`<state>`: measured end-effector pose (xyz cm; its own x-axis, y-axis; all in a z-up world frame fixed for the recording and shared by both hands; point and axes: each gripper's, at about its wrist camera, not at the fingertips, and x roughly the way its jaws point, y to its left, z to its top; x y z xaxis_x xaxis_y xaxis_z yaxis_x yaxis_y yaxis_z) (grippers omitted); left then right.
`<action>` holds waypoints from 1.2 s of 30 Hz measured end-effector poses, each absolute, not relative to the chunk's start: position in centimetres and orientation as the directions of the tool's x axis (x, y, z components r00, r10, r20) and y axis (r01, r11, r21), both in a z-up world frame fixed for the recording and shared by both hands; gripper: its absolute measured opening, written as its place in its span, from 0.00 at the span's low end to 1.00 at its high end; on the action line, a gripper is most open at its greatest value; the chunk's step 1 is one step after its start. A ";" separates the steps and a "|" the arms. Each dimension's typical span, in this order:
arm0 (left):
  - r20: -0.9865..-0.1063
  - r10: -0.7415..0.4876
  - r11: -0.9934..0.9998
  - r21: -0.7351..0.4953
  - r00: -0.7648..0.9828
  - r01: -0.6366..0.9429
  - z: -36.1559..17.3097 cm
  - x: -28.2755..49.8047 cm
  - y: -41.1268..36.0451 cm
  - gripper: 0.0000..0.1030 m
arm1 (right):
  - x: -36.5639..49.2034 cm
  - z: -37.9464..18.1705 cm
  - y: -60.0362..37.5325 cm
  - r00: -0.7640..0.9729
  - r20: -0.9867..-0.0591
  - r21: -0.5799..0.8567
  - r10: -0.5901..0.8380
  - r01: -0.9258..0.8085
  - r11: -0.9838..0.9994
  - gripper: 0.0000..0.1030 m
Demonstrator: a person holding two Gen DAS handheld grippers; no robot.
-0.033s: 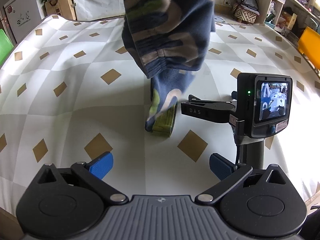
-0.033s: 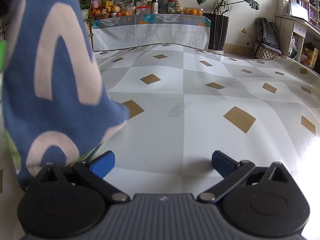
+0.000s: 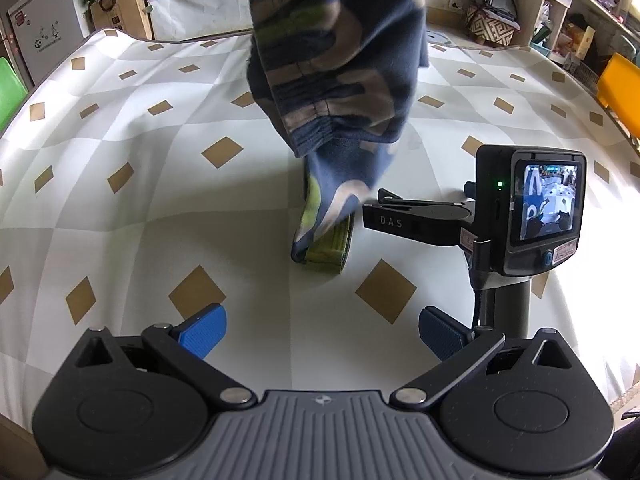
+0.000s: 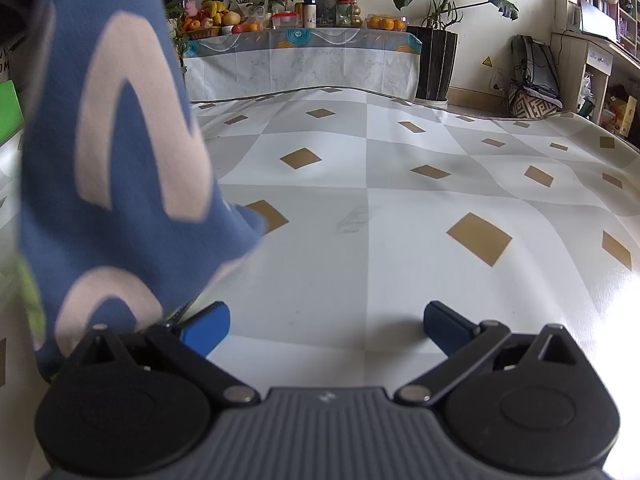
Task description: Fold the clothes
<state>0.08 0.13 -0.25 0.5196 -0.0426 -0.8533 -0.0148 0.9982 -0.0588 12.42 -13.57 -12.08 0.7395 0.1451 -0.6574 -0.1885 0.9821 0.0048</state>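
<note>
A dark blue garment [image 3: 336,80] with pale beige and lime-green shapes hangs down from above the frame; what holds its top is hidden. Its lime-green cuff [image 3: 328,248] rests on the checked cloth [image 3: 160,184]. My left gripper [image 3: 322,330] is open and empty, low over the cloth, short of the cuff. In the left wrist view my right gripper [image 3: 380,204] lies level, its tip just right of the hanging sleeve. In the right wrist view the garment [image 4: 120,208] fills the left side beside the left finger [image 4: 208,326], and my right gripper [image 4: 326,324] is open with nothing between its fingers.
White-grey cloth with tan diamonds [image 4: 400,220] covers the whole work surface. Beyond it stand a side table with fruit and jars [image 4: 304,52], a large potted plant [image 4: 436,60], shelves [image 3: 580,20], a yellow chair [image 3: 620,84] and a green chair [image 3: 10,88].
</note>
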 end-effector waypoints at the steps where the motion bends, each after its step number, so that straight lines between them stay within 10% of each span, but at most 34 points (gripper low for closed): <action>1: -0.856 -0.045 0.998 -0.062 0.514 -0.017 -0.4 0.1 0.2 1.00 | 12.4 -12.1 -13.6 0.739 -0.657 0.005 0.145 -0.188 0.982 1.00; 36: -0.904 0.047 0.996 0.012 0.426 -0.084 -3.4 1.1 0.5 1.00 | 12.5 -12.1 -13.6 0.739 -0.657 0.005 0.145 -0.188 0.982 1.00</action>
<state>1.10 0.54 -3.40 0.4260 0.0467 -0.9035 -0.0839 0.9964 0.0119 12.49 -13.58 -12.14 0.7395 0.1451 -0.6574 -0.1885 0.9821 0.0047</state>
